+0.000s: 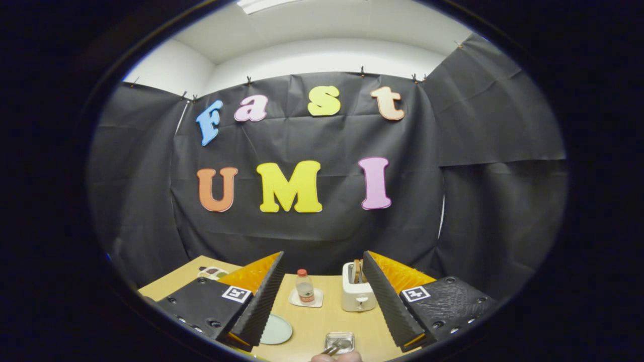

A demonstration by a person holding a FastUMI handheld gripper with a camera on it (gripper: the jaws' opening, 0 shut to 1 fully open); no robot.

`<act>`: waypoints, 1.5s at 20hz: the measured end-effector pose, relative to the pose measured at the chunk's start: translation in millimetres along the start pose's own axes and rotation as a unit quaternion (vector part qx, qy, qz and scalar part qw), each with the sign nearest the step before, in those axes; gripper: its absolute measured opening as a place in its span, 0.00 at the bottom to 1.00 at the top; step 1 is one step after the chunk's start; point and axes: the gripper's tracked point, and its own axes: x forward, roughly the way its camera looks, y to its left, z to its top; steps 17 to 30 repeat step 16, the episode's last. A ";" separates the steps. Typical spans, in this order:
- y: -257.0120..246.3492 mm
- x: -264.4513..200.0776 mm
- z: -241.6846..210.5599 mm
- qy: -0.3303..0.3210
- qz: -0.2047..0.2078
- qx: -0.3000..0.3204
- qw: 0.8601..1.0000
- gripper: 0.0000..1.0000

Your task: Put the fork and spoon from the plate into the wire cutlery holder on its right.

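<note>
- Gripper (323, 254) wide open; it grips nothing; its fingers stand far apart, up above the table (322, 322)
- Holder (340, 341) sits low between the two fingers, close under them and a bit nearer the right one
- Plate (277, 330) lies just left of the holder, half hidden by the left finger; the part that shows looks bare
- Shiny sticks (332, 347) poke out of the holder, slanting down and left toward a hand (336, 357); I think they are the fork and spoon, but they are too small to tell apart
- Bottle (304, 286) and toaster (357, 294) stand behind the holder, farther off
- My guess: the job may be nearly done; if not, the gripper must tip down toward the plate, left of the holder
</note>
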 end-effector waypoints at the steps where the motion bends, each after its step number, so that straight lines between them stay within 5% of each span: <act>1: -1.0 -0.9 0.6 -0.001 -0.002 0.002 1.000 0.93; 16: -11.3 -18.3 2.7 -0.010 -0.050 0.013 0.999 0.94; 30: -11.3 -18.3 2.7 -0.010 -0.050 0.013 0.999 0.94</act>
